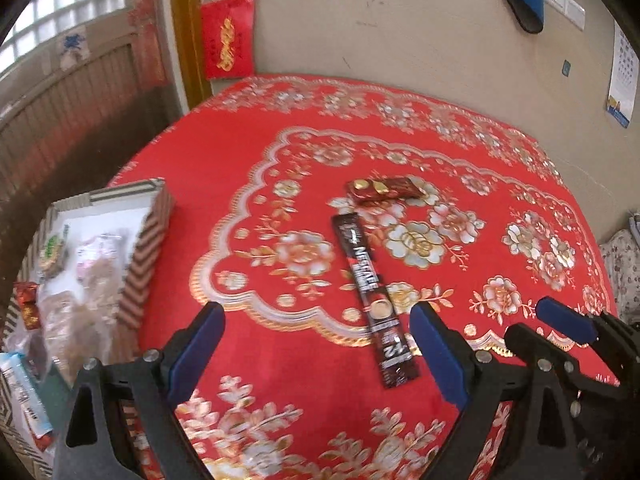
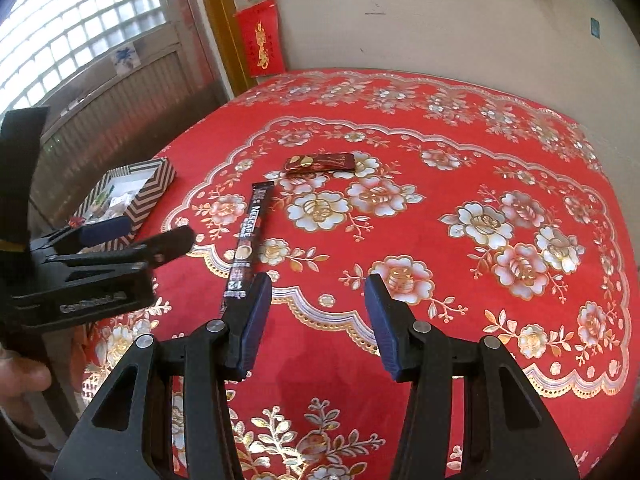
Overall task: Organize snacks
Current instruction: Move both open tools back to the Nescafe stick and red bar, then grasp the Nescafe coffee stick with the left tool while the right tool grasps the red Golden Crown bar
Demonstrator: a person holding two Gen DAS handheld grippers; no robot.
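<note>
A long dark Nescafe coffee stick [image 1: 372, 300] lies on the red flowered tablecloth [image 1: 280, 360], also in the right wrist view [image 2: 249, 240]. A small dark red snack packet [image 1: 384, 189] lies just beyond it, also in the right wrist view [image 2: 320, 163]. My left gripper [image 1: 316, 328] is open and empty, hovering just left of the stick's near end. My right gripper [image 2: 318, 300] is open and empty to the right of the stick; it also shows at the right edge of the left wrist view [image 1: 536, 324].
A zigzag-patterned box [image 1: 150, 240] holding several snack packets stands at the table's left edge, also in the right wrist view [image 2: 154, 190]. A wall runs along the table's far side. A window and grille are at the left.
</note>
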